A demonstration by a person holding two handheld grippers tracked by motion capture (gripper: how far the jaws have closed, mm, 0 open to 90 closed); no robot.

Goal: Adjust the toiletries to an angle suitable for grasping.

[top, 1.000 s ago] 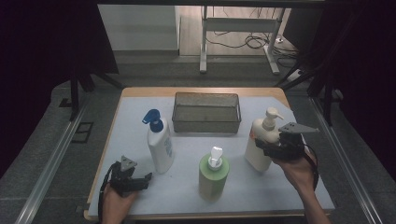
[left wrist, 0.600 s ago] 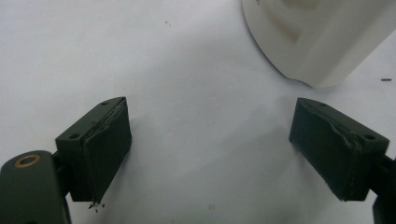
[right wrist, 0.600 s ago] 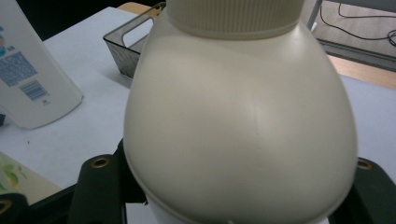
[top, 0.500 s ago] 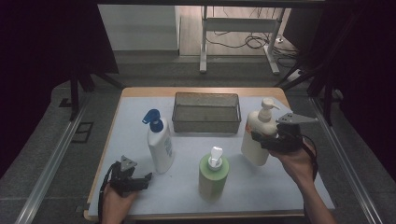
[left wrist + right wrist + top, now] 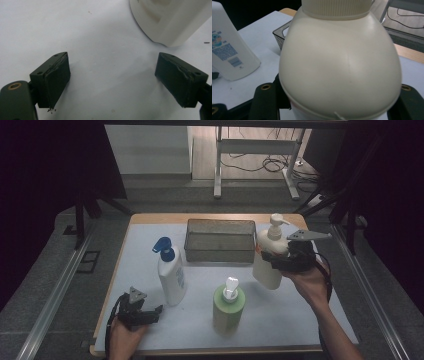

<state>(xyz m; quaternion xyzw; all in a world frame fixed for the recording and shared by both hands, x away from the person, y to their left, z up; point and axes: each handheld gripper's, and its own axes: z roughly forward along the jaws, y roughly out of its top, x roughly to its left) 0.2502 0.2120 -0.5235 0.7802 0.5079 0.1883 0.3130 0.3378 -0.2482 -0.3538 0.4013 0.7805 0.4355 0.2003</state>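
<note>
The white-covered table (image 5: 150, 245) carries a mesh basket (image 5: 220, 241), blue-capped bottle (image 5: 171, 276) and green bottle (image 5: 228, 306).

The cream, round-shouldered plastic pump bottle (image 5: 339, 65) has a smooth, softly satin skin with a ribbed collar at its neck. At its 9 o'clock, the white flat-sided plastic bottle (image 5: 230, 52) carries a glossy printed label, and the dark rectangular basket (image 5: 220, 240) looks like fine matt mesh. The white table cover (image 5: 100, 37) is smooth and matt over a pale wooden tabletop edge (image 5: 215, 218).

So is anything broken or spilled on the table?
Nothing spilled. The cream bottle leans a bit, because the right gripper holds it just off the mat. The left gripper pads look worn and chipped at the edges.
</note>
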